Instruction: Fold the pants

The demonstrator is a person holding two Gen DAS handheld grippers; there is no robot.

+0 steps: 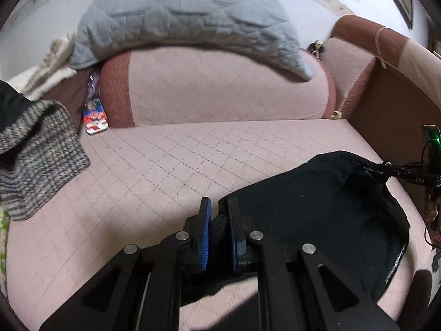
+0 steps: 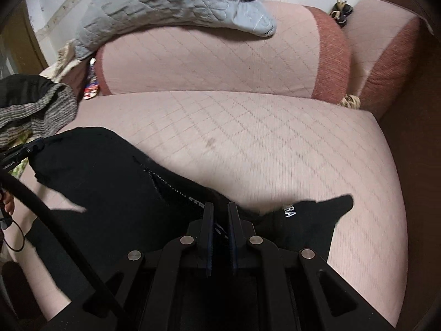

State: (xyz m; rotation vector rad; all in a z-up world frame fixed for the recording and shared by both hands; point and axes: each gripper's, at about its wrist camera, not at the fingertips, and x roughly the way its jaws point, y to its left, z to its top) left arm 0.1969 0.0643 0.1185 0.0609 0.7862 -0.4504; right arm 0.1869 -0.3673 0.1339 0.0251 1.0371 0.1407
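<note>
The black pants [image 1: 325,209] hang stretched between my two grippers, just above the pink quilted sofa seat [image 1: 165,165]. My left gripper [image 1: 219,207] is shut on one corner of the pants, with fabric pinched between its blue pads. The right gripper shows at the far right of the left wrist view [image 1: 386,167], holding the other corner. In the right wrist view my right gripper [image 2: 220,211] is shut on the pants [image 2: 110,182] at a hem with white lettering. The left gripper [image 2: 33,146] shows at the left edge there, holding the cloth.
A grey knitted garment [image 1: 35,151] lies on the seat's left end. A grey quilted blanket [image 1: 176,19] drapes over the sofa back cushion [image 1: 220,91]. A red and white packet [image 1: 95,118] sits in the gap beside the cushion. The brown armrest [image 1: 386,88] bounds the right side.
</note>
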